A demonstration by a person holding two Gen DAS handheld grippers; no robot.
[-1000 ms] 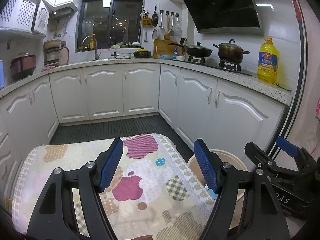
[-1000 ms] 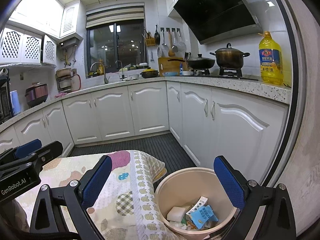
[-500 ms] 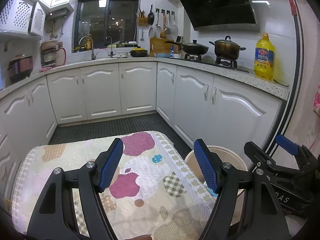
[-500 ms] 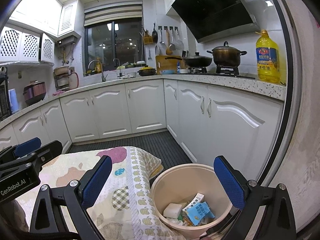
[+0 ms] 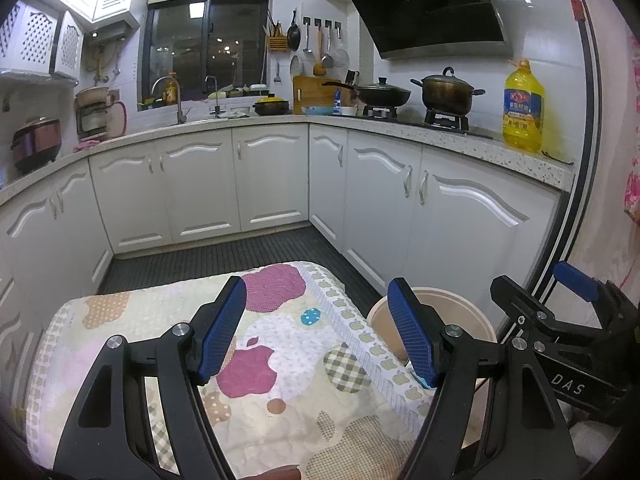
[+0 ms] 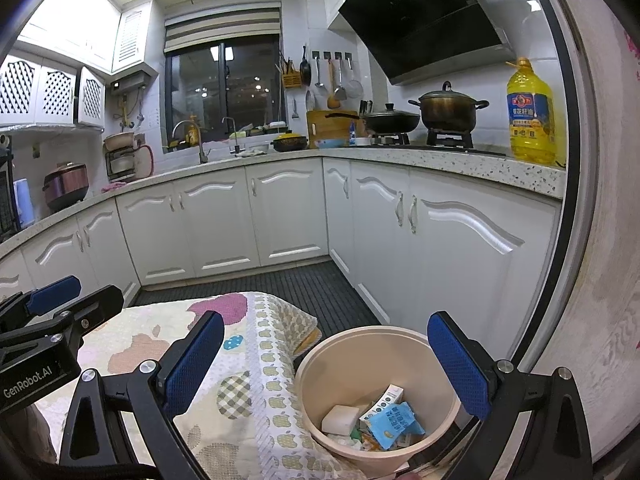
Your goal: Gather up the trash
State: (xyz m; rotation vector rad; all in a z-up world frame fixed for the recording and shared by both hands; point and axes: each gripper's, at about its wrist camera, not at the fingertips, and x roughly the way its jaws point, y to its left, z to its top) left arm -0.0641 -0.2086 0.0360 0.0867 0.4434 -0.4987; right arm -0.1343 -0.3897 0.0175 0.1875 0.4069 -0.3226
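- Left wrist view: the left claw (image 5: 316, 332) is spread and holds nothing, above the desk (image 5: 280, 392) with its patterned cloth. The beige trash bin (image 5: 460, 308) stands just right of it, mostly hidden behind the right finger; its contents do not show. The right claw (image 5: 568, 320) appears at the far right.
- Right wrist view: the right claw (image 6: 324, 364) is spread and holds nothing, above the upright trash bin (image 6: 320, 364), mouth up. Inside lie a white block (image 6: 340, 418), a small carton (image 6: 382, 400) and a blue wrapper (image 6: 394, 424).
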